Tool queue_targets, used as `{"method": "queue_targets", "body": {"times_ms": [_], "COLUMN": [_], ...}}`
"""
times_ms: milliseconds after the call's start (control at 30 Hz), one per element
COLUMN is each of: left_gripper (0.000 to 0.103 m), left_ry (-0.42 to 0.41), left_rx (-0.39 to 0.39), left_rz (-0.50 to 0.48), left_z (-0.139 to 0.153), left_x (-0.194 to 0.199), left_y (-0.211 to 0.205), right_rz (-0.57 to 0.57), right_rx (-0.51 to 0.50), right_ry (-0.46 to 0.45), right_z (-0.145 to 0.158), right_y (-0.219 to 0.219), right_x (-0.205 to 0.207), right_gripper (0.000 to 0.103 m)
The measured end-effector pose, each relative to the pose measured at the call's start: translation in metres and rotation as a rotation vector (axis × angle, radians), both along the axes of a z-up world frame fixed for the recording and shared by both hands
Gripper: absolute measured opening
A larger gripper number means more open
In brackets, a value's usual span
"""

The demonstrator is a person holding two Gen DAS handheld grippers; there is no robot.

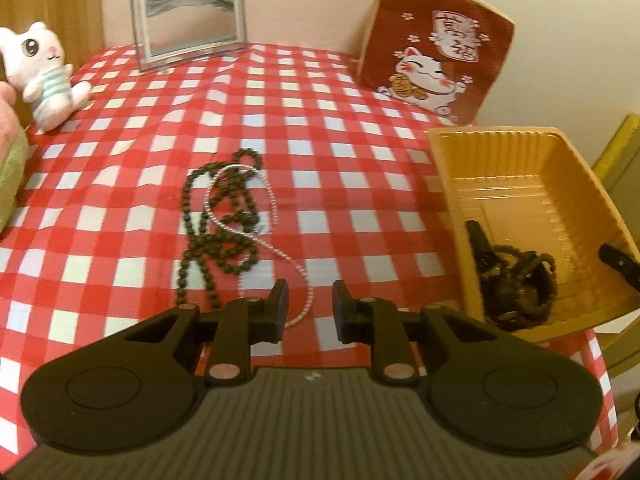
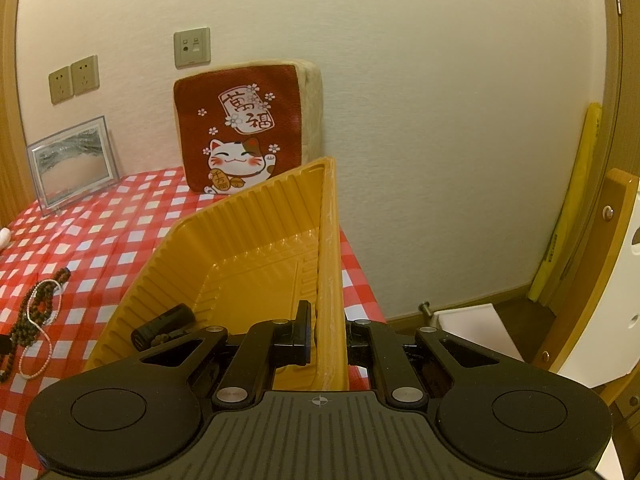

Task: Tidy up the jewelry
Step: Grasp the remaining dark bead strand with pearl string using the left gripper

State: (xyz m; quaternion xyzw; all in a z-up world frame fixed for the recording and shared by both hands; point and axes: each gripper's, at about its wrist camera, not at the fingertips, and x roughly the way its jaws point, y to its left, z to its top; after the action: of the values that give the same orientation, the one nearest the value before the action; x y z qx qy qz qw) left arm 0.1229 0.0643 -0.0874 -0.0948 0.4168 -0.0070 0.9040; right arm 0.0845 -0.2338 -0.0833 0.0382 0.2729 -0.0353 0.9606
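Slanting toward the cushion [image 2: 244,128], tilted tray [image 2: 256,236]

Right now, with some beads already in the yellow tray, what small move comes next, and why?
Probably lower the left tongs onto the dark bead necklace tangled with a white chain: they hang empty, while the right tongs grip the tray wall.

Left gripper [image 1: 310,308] hovers, jaws apart, empty, just over dark beads [image 1: 218,216] and a silver chain [image 1: 256,236]; gold tray [image 1: 520,168] sits right.
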Motion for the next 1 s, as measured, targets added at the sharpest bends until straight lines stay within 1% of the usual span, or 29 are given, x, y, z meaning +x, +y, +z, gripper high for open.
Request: {"method": "queue_targets", "body": {"times_ms": [267, 467, 633, 1000], "left_gripper": [0.020, 0.020, 0.020, 0.020], "left_ry": [0.005, -0.009, -0.002, -0.014], "left_rx": [0.033, 0.084, 0.124, 0.147], "left_rz": [0.048, 0.070, 0.080, 0.070], "left_z": [-0.004, -0.009, -0.015, -0.023], "left_x": [0.006, 0.022, 0.038, 0.065], "left_y": [0.017, 0.034, 0.046, 0.058], "right_rz": [-0.001, -0.003, -0.007, -0.010], "right_rx": [-0.005, -0.008, -0.008, -0.010], "right_ry": [0.004, 0.007, 0.012, 0.020], "right_z": [0.000, 0.000, 0.000, 0.001], "right_y": [0.000, 0.000, 0.000, -0.001], "right_x": [0.000, 0.000, 0.001, 0.003], "right_gripper": [0.009, 0.009, 0.009, 0.009]}}
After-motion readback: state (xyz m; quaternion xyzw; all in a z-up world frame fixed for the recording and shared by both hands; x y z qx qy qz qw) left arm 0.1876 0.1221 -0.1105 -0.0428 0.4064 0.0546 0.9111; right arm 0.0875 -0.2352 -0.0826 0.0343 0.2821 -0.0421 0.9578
